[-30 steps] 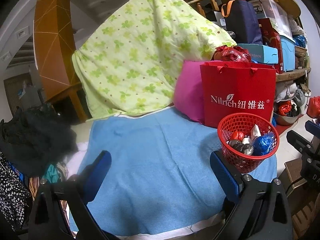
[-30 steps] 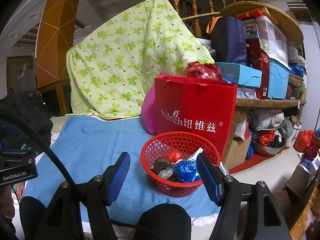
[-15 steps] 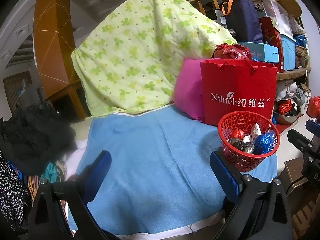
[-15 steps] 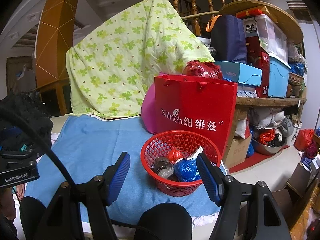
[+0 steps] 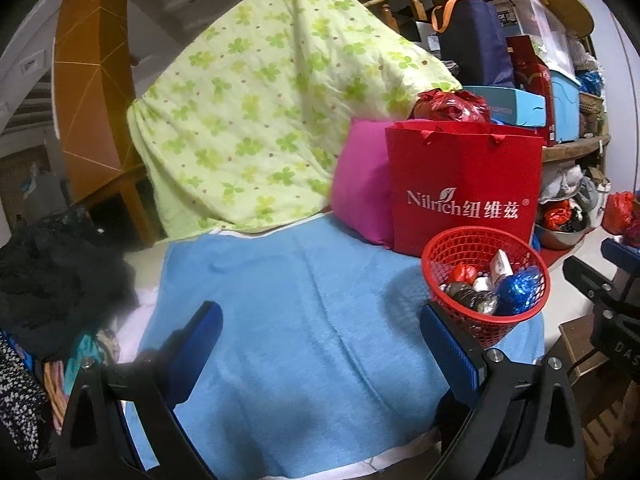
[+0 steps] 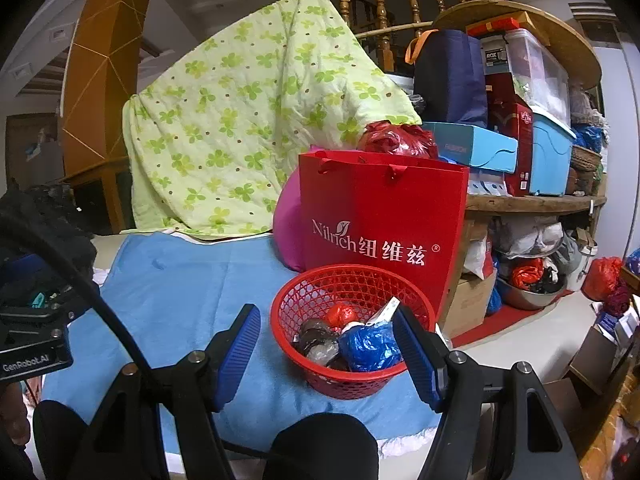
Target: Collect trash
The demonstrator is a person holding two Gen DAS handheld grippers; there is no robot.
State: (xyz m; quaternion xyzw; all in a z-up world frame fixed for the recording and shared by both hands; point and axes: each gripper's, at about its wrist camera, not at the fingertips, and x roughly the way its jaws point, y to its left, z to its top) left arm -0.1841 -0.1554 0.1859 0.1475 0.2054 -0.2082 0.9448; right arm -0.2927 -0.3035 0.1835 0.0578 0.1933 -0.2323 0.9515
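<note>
A red mesh basket (image 6: pixel 352 376) (image 5: pixel 516 324) stands on the blue towel (image 5: pixel 288 312) (image 6: pixel 176 292) near its right edge. Inside lie crumpled scraps: a blue wad (image 6: pixel 370 346) (image 5: pixel 518 290), a red wad (image 6: pixel 340 314) (image 5: pixel 462 272), grey-brown wads (image 6: pixel 318 340) and a white wrapper (image 5: pixel 500 266). My right gripper (image 6: pixel 326 344) hangs open just in front of the basket with nothing between its blue pads. Open and empty as well, my left gripper (image 5: pixel 320 340) hovers over the bare towel, left of the basket.
A red paper bag (image 6: pixel 380 224) and a pink cushion (image 5: pixel 360 188) stand behind the basket, under a green flowered quilt (image 5: pixel 260 112). Dark clothes (image 5: pixel 52 280) pile at the left. Shelves of boxes (image 6: pixel 520 144) and floor clutter fill the right.
</note>
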